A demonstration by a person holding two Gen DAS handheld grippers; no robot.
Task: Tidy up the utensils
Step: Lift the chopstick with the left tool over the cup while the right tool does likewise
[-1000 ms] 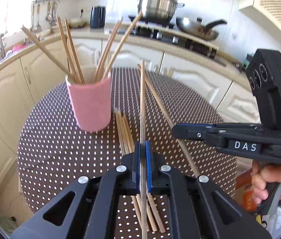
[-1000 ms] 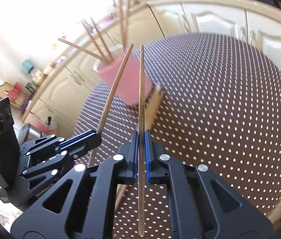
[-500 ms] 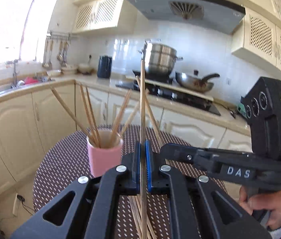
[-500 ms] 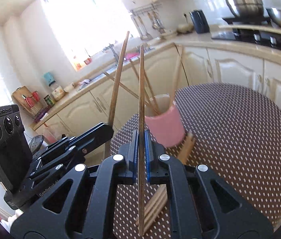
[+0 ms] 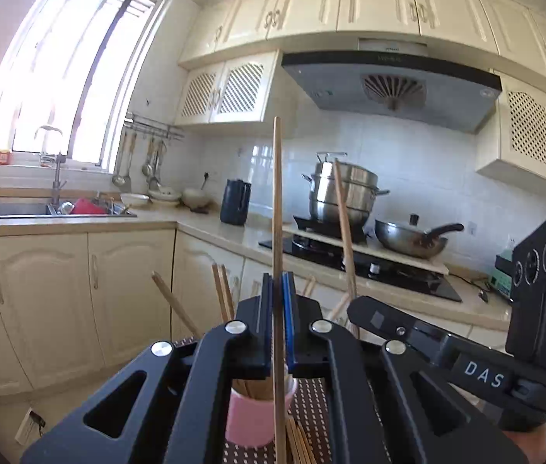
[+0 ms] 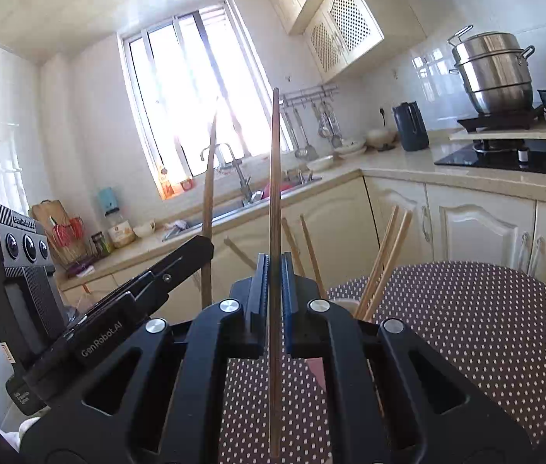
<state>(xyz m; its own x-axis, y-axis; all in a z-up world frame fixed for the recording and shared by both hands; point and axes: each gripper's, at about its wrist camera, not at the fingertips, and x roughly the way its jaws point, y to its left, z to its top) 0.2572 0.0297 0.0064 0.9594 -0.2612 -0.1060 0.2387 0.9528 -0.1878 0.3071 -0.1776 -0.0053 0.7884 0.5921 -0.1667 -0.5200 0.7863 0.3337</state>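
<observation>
Each gripper pinched 1 slim wooden chopstick upright: left gripper (image 5: 277, 321) its chopstick (image 5: 277, 201), right gripper (image 6: 273, 301) its chopstick (image 6: 274, 178), both raised over the pink cup (image 5: 251, 417) on the dotted table (image 6: 478, 324).

Leaning chopsticks (image 6: 383, 259) fan out of the pink cup (image 5: 255, 417) — they crowd its mouth. Right of it, the dotted table (image 6: 485, 328) lies bare — room to pass.
</observation>
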